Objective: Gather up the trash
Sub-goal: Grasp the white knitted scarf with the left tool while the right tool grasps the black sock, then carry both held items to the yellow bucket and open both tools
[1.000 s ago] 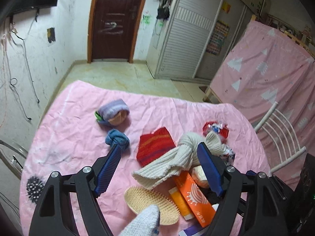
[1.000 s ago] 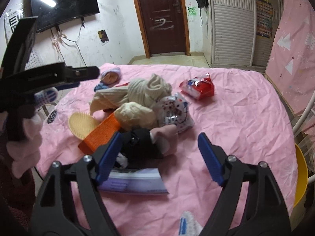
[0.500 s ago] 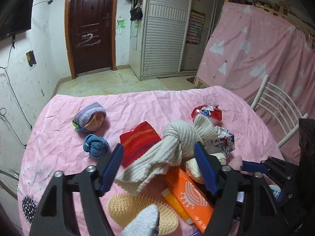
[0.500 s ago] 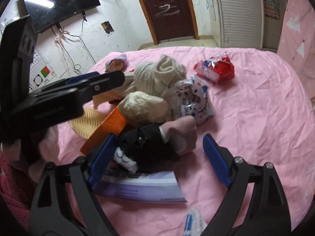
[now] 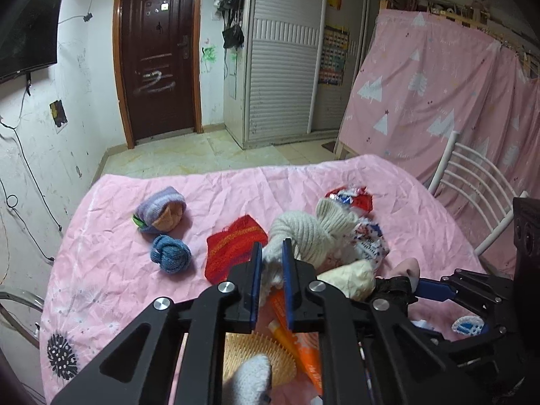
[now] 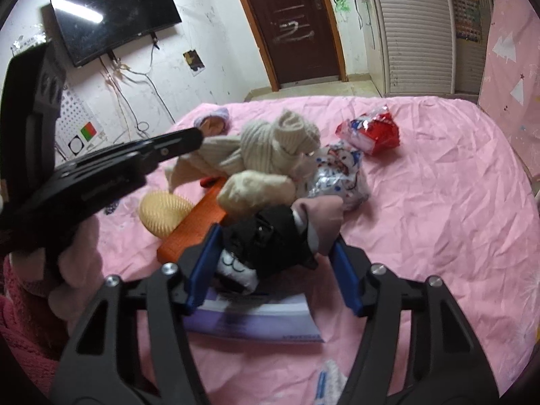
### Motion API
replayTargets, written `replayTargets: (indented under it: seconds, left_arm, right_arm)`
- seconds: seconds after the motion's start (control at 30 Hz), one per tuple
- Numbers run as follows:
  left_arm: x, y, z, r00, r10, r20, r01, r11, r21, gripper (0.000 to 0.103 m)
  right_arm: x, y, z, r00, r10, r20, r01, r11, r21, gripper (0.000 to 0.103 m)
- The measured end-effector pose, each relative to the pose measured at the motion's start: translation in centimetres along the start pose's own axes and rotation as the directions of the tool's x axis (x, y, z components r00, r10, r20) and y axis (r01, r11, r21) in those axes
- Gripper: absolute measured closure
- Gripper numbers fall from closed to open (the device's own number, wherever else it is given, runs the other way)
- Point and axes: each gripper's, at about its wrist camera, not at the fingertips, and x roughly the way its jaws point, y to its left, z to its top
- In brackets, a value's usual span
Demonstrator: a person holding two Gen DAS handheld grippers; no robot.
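Note:
My left gripper (image 5: 271,263) is shut on a fold of the cream knitted cloth (image 5: 303,233) in the pile on the pink sheet. My right gripper (image 6: 276,239) is closing around a black and pink cloth bundle (image 6: 270,236). The bundle fills the gap and the pads are just at its sides. A red snack wrapper (image 6: 374,131) lies beyond the pile. A crumpled white and blue printed wrapper (image 6: 341,175) sits against the cloths. The red wrapper (image 5: 351,197) also shows behind the cream cloth in the left wrist view.
An orange box (image 6: 195,229), a yellow hairbrush (image 6: 162,209) and a purple flat packet (image 6: 256,320) lie near me. A red knit (image 5: 236,249), a blue sock ball (image 5: 170,253) and a purple sock ball (image 5: 162,209) lie to the left. A white chair (image 5: 472,182) stands at the right edge.
The left jaws have shut on the cream knitted cloth. The right jaws widened, then narrowed around the black and pink bundle. The left hand has swung a little to the right.

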Motion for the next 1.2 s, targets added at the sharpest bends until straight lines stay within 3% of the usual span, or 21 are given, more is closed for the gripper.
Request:
replayTargets:
  seconds: [0.13,0.3,0.37,0.43,0.5,0.67,0.8,1.07,1.13,1.2]
  left_arm:
    - [-1.5,-0.3,0.5,1.000,0.004,0.031,-0.004,1.000,0.007,0.102]
    - [-0.3,-2.0,1.2,1.000,0.019,-0.020,-0.017,0.994,0.109,0.100]
    - [0.4,-2.7,1.6,0.999,0.030,-0.030,-0.025,0.989,0.143,0.086]
    - [1.3,-3.3,2.2,0.998,0.021,-0.052,-0.012,0.986,0.163,0.029]
    - [2.1,-3.8,2.7,0.998,0.025,-0.056,-0.014,0.984,0.178,0.024]
    - [4.3,-5.3,3.3,0.994,0.046,-0.098,-0.023,0.974,0.227,0.027]
    - [6.0,-5.8,3.6,0.987,0.064,-0.149,-0.027,0.970,0.240,0.058]
    - [6.0,-6.1,3.5,0.983,0.121,-0.135,-0.084,0.963,0.255,0.083]
    - [5.6,-6.1,3.6,0.984,0.130,-0.118,-0.097,0.963,0.250,0.099]
    - [4.9,-6.3,3.9,0.987,0.126,-0.103,-0.098,0.966,0.240,0.100]
  right_arm:
    - [-1.6,-1.0,0.2,0.999,0.003,0.042,-0.004,1.000,0.018,0.043]
    - [-2.8,-2.4,0.1,0.998,-0.004,0.069,0.002,0.999,0.043,0.043]
    - [-3.4,-2.9,0.1,0.996,-0.011,0.084,0.006,0.999,0.053,0.043]
    - [-4.2,-3.6,0.2,0.995,-0.018,0.100,0.012,0.998,0.063,0.043]
    - [-4.9,-4.3,0.2,0.993,-0.026,0.116,0.017,0.997,0.078,0.043]
    - [-6.2,-6.4,-0.2,0.989,-0.042,0.140,0.025,0.993,0.119,0.042]
    - [-7.1,-8.4,-0.6,0.986,-0.056,0.155,0.032,0.987,0.155,0.042]
    - [-7.8,-10.3,-1.3,0.985,-0.062,0.164,0.029,0.980,0.194,0.042]
    - [-7.9,-10.6,-1.4,0.984,-0.062,0.167,0.026,0.978,0.205,0.042]
    - [-8.0,-11.1,-1.5,0.983,-0.062,0.171,0.025,0.977,0.213,0.042]
